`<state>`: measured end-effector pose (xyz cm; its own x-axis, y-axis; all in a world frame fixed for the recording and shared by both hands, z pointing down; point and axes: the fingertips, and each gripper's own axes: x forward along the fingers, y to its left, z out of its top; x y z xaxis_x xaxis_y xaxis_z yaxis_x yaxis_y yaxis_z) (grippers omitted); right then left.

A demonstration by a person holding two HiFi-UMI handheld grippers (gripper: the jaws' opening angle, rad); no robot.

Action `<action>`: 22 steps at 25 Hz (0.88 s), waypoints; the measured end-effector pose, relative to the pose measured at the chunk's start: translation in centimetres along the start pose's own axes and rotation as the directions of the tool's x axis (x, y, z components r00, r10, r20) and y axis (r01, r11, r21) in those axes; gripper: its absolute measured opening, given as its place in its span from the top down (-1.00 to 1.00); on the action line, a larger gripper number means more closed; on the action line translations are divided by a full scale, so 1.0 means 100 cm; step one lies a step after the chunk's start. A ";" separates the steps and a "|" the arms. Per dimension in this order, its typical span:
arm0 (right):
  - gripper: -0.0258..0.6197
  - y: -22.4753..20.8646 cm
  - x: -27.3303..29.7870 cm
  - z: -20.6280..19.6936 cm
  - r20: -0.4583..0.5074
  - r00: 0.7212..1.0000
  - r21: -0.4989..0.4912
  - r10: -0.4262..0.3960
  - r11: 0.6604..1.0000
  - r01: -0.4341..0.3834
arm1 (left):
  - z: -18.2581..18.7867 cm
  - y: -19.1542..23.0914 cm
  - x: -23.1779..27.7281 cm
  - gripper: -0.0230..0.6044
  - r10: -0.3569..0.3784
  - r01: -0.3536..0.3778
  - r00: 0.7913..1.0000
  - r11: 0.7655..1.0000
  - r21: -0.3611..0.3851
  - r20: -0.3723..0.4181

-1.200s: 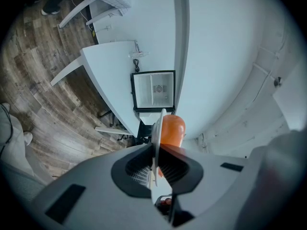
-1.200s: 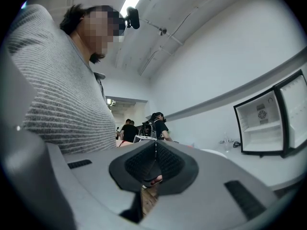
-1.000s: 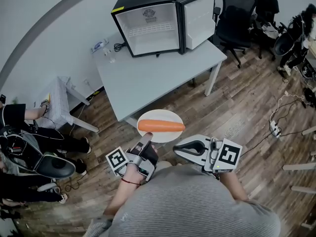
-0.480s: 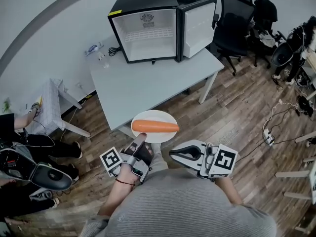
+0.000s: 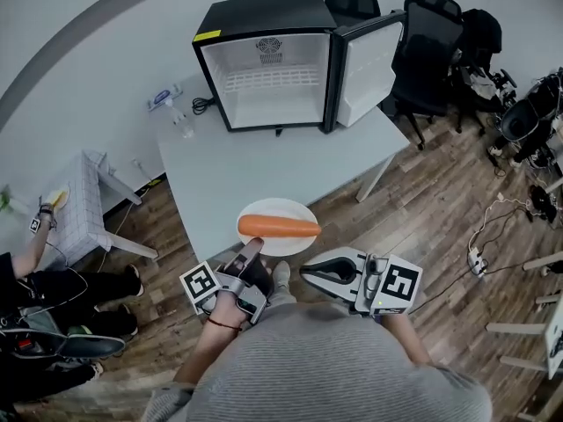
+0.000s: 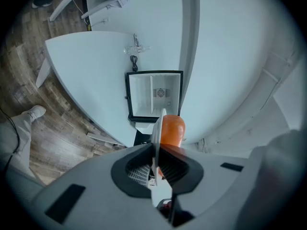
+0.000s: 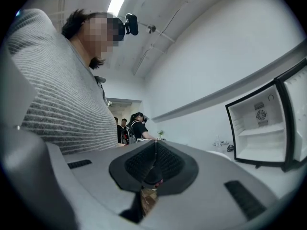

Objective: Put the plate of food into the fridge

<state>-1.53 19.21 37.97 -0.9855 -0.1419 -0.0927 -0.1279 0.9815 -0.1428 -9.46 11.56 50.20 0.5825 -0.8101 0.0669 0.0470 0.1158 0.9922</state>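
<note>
A white plate (image 5: 283, 243) with an orange carrot (image 5: 280, 227) on it hangs level over the near edge of the grey table (image 5: 237, 174). My left gripper (image 5: 253, 250) is shut on the plate's near rim. In the left gripper view the plate (image 6: 156, 126) shows edge-on between the jaws of the left gripper (image 6: 156, 150), with the carrot (image 6: 171, 131) beside it. The black mini fridge (image 5: 273, 60) stands at the table's far side, its door (image 5: 369, 55) swung open to the right and its white inside bare. My right gripper (image 5: 306, 272) is shut on nothing, just right of the plate.
A small bottle and a cable (image 5: 180, 117) lie on the table left of the fridge. Black office chairs (image 5: 431, 51) stand behind the fridge door. A white stool (image 5: 84, 205) and seated people (image 5: 53, 280) are at the left. Cables (image 5: 479, 249) run over the wooden floor.
The table and fridge have drawn a little nearer and shifted in the head view. The plate with the carrot stays in my left gripper; the right gripper keeps its place beside it.
</note>
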 end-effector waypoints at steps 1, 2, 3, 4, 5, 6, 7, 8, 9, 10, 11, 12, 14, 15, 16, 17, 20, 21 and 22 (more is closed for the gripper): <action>0.87 -0.010 0.005 0.003 0.005 1.000 0.004 0.001 1.000 -0.001 | 0.009 -0.003 0.007 0.82 0.002 -0.002 1.000 1.000 0.000 0.001; 0.87 -0.020 0.009 0.007 0.011 1.000 0.008 0.004 1.000 -0.004 | 0.018 -0.006 0.015 0.82 0.001 -0.001 1.000 1.000 0.001 0.001; 0.87 -0.030 0.013 0.010 0.015 1.000 0.011 0.008 1.000 -0.008 | 0.026 -0.008 0.022 0.82 0.000 0.000 1.000 1.000 0.001 0.002; 0.87 -0.040 0.017 0.012 0.016 1.000 0.013 0.009 1.000 -0.009 | 0.035 -0.011 0.030 0.82 -0.002 0.002 1.000 1.000 0.000 0.004; 0.87 -0.051 0.020 0.014 0.016 1.000 0.014 0.006 1.000 -0.007 | 0.043 -0.014 0.037 0.82 -0.002 0.002 1.000 1.000 0.000 0.006; 0.87 -0.061 0.023 0.016 0.017 1.000 0.014 0.003 1.000 -0.004 | 0.050 -0.016 0.045 0.82 -0.001 0.001 1.000 1.000 0.002 0.006; 0.87 -0.072 0.026 0.019 0.021 1.000 0.015 0.002 1.000 -0.002 | 0.057 -0.019 0.051 0.82 0.001 -0.001 1.000 1.000 0.005 0.003; 0.87 -0.081 0.030 0.022 0.026 1.000 0.016 0.002 1.000 -0.002 | 0.064 -0.021 0.058 0.82 0.002 -0.002 1.000 1.000 0.008 -0.001; 0.87 -0.090 0.034 0.025 0.032 0.999 0.016 0.003 1.000 -0.003 | 0.071 -0.023 0.064 0.82 0.004 -0.004 1.000 1.000 0.010 -0.004; 0.87 -0.100 0.038 0.028 0.038 0.999 0.014 0.004 1.000 -0.004 | 0.078 -0.025 0.070 0.82 0.006 -0.006 1.000 1.000 0.011 -0.006; 0.87 -0.109 0.042 0.030 0.044 0.999 0.012 0.004 1.000 -0.005 | 0.086 -0.027 0.077 0.82 0.008 -0.008 1.000 1.000 0.012 -0.007; 0.87 -0.118 0.045 0.033 0.049 0.999 0.010 0.004 1.000 -0.004 | 0.093 -0.029 0.083 0.82 0.010 -0.010 1.000 1.000 0.013 -0.008; 0.87 -0.135 0.052 0.037 0.061 0.998 0.009 0.001 1.000 -0.002 | 0.107 -0.033 0.096 0.82 0.012 -0.012 1.000 1.000 0.013 -0.012; 0.87 -0.143 0.055 0.038 0.066 0.998 0.009 -0.001 1.000 0.001 | 0.113 -0.035 0.102 0.82 0.012 -0.012 1.000 1.000 0.014 -0.015; 0.87 -0.151 0.058 0.039 0.069 0.998 0.009 -0.004 1.000 0.004 | 0.120 -0.036 0.108 0.82 0.013 -0.012 1.000 1.000 0.015 -0.018; 0.87 -0.158 0.062 0.040 0.070 0.998 0.009 -0.007 1.000 0.006 | 0.126 -0.037 0.113 0.82 0.013 -0.012 1.000 1.000 0.016 -0.022; 0.87 -0.178 0.072 0.041 0.072 0.997 0.006 -0.014 1.000 0.014 | 0.143 -0.038 0.129 0.82 0.012 -0.011 0.999 1.000 0.015 -0.034; 0.87 -0.184 0.075 0.043 0.073 0.997 0.004 -0.018 1.000 0.017 | 0.148 -0.038 0.134 0.82 0.012 -0.011 0.999 1.000 0.014 -0.039; 0.87 -0.191 0.078 0.044 0.075 0.997 0.003 -0.022 1.000 0.022 | 0.153 -0.039 0.139 0.82 0.013 -0.012 0.999 1.000 0.013 -0.045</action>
<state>-6.31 -1.18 35.62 -0.9713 -0.1727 -0.1633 -0.1491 0.9778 -0.1473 -14.00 -8.91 48.90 0.6190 -0.7819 0.0746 0.0295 0.1180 0.9926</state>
